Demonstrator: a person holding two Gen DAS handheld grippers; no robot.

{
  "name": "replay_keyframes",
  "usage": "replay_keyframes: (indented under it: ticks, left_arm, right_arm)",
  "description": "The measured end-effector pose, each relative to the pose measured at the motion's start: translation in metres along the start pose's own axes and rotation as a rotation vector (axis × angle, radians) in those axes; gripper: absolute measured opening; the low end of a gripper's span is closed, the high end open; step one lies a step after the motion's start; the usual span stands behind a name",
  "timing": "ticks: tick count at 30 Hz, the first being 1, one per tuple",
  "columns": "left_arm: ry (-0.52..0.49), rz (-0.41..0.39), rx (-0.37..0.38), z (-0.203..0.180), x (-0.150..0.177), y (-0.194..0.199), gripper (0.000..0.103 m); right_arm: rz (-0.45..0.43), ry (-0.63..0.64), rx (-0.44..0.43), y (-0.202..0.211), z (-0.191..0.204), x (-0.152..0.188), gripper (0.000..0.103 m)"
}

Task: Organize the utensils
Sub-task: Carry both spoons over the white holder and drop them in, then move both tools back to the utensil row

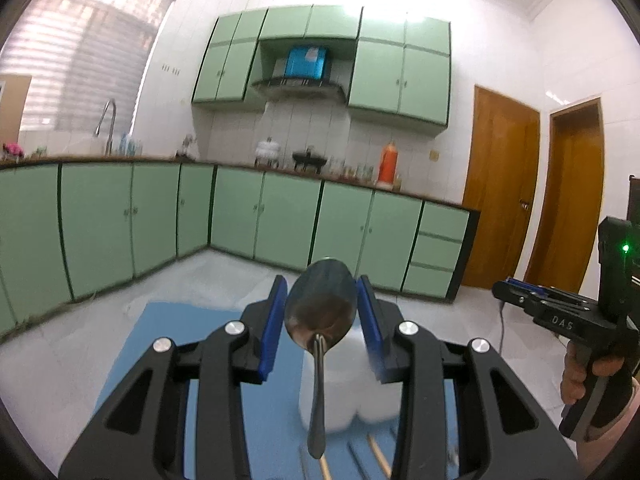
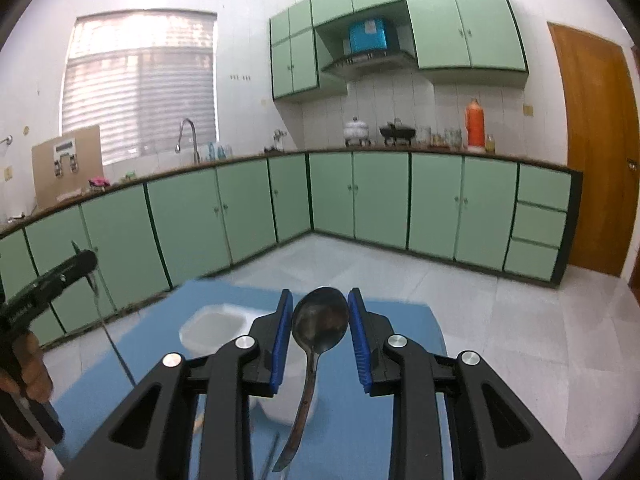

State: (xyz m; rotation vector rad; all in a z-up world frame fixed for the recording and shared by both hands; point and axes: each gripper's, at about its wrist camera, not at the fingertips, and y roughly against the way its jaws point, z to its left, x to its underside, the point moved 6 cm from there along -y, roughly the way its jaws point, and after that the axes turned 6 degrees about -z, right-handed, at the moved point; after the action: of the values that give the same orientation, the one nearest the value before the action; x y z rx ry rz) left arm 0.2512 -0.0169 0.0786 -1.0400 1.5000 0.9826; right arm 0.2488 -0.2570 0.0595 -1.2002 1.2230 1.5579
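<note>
My left gripper (image 1: 322, 300) is shut on the bowl of a steel spoon (image 1: 322, 312), whose handle hangs down toward me. My right gripper (image 2: 319, 312) is shut on the bowl of a darker steel spoon (image 2: 319, 320), handle also hanging down. Both are held above a blue mat (image 2: 160, 344) that carries a white plastic container (image 2: 212, 330), which also shows blurred below the left spoon (image 1: 352, 392). Wooden chopsticks (image 1: 380, 456) and other utensils lie on the mat near the bottom edge of the left wrist view. The right gripper also shows at the right of the left wrist view (image 1: 508, 286).
Green base cabinets (image 2: 360, 196) run along the far walls under a countertop with a faucet (image 2: 188, 136), pots and an orange thermos (image 2: 475, 122). Wooden doors (image 1: 500, 184) stand at right. The pale tiled floor (image 2: 480, 320) lies beyond the mat.
</note>
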Motion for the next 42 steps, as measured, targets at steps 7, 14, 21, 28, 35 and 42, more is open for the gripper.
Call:
replay_keyframes:
  ticks: [7, 14, 21, 28, 35, 42]
  left_arm:
    - [-0.044, -0.107, 0.03, -0.025, -0.029, -0.052, 0.034]
    - [-0.055, -0.09, 0.034, -0.023, -0.008, -0.1, 0.034]
    - [-0.059, -0.01, 0.045, -0.012, 0.033, -0.119, 0.034]
    - [-0.057, 0.04, 0.046, 0.0, 0.056, -0.121, 0.035]
    - [-0.054, 0.042, 0.039, 0.004, 0.054, -0.112, 0.049]
    - [-0.037, 0.034, 0.017, 0.012, 0.038, -0.08, 0.075]
  right_arm:
    - [-0.105, 0.014, 0.026, -0.043, 0.013, -0.043, 0.028]
    - [-0.094, 0.005, 0.029, -0.094, 0.012, -0.024, 0.028]
    - [-0.039, 0.035, 0.018, -0.112, 0.016, 0.019, 0.028]
    - [0.012, 0.042, -0.016, -0.117, 0.023, 0.05, 0.029]
    - [0.019, 0.017, -0.034, -0.109, 0.022, 0.053, 0.032]
    - [-0.023, -0.022, -0.009, -0.074, 0.011, 0.042, 0.058]
